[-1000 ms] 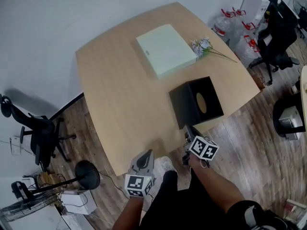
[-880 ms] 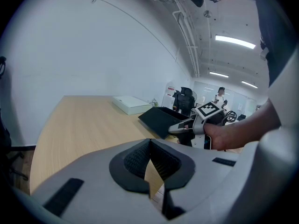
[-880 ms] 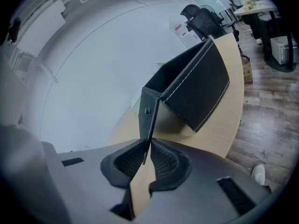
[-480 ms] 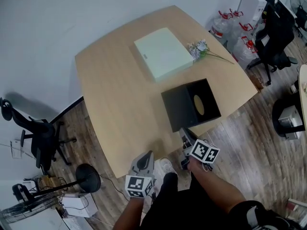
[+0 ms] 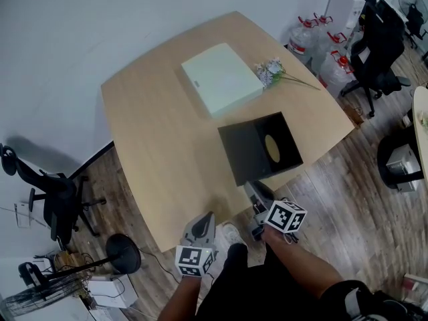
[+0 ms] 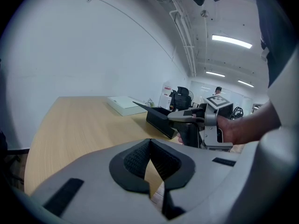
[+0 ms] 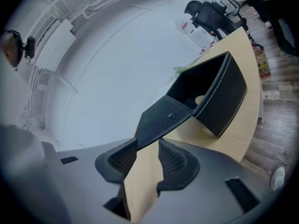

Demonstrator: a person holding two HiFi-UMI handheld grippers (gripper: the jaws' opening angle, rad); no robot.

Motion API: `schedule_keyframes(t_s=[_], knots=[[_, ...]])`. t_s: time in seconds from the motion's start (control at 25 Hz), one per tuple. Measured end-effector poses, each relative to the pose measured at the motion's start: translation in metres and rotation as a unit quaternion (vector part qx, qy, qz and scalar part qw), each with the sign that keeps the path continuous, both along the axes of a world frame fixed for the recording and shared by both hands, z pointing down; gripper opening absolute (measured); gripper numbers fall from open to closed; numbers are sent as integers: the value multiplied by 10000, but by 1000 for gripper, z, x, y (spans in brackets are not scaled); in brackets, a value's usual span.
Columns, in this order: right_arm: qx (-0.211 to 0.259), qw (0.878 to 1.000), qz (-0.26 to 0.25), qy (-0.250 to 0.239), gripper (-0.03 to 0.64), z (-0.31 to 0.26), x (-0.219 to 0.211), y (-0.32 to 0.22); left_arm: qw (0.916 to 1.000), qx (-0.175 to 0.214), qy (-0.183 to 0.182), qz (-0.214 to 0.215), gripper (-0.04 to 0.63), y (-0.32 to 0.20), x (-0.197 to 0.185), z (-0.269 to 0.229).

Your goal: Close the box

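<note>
From the head view we see the whole desk point(image 5: 154, 132): a flat white box point(image 5: 221, 79) at its far side, a sprig of flowers point(image 5: 269, 72) just beside that, and the black box point(image 5: 287, 142) near the desk's near edge, open, with a dark flap point(image 5: 241, 149) spread to its left. That view does not let us read the jaws.

The right gripper view does. It looks along the right hand-held gripper point(image 7: 148, 146) at the black box point(image 7: 219, 97) lying with its mouth towards us. The corner of the flap point(image 7: 163, 120) reaches in between the jaw tips.

The left gripper view shows the desk from low down. Across it are the right hand-held gripper point(image 6: 196, 125) and the hand point(image 6: 238, 127) that holds it.

Against the picture from one second ago, the black box lies a little nearer the desk's near-left side in the head view, and its flap looks broader and paler. Both grippers hang at much the same place off the near edge.

The right hand-held gripper point(image 5: 253, 187) has its jaws spread partway and opening. The flap's corner stands in the gap, and we cannot tell whether a pad touches it.

The left hand-held gripper point(image 5: 207, 214) hangs off the desk's edge. In its own view point(image 6: 150, 141) its jaw tips are pressed together on nothing.
</note>
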State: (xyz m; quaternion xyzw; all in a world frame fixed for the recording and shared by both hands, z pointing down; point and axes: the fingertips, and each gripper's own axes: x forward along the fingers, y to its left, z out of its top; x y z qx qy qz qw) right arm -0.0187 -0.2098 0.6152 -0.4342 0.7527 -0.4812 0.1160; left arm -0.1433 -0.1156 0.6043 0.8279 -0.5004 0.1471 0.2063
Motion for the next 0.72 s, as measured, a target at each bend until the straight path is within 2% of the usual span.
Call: schedule_keyframes(t_s=[0.2, 0.4, 0.72], knots=[[315, 9994, -129, -15, 193, -15, 1, 2, 10000, 41, 7, 2, 9, -4, 5, -3], [354, 9992, -181, -6, 198, -18, 7, 5, 10000, 95, -15, -12, 9, -7, 8, -6], [487, 9982, -350, 25, 244, -28, 7, 10, 9999, 128, -29, 26, 9, -9, 15, -9]])
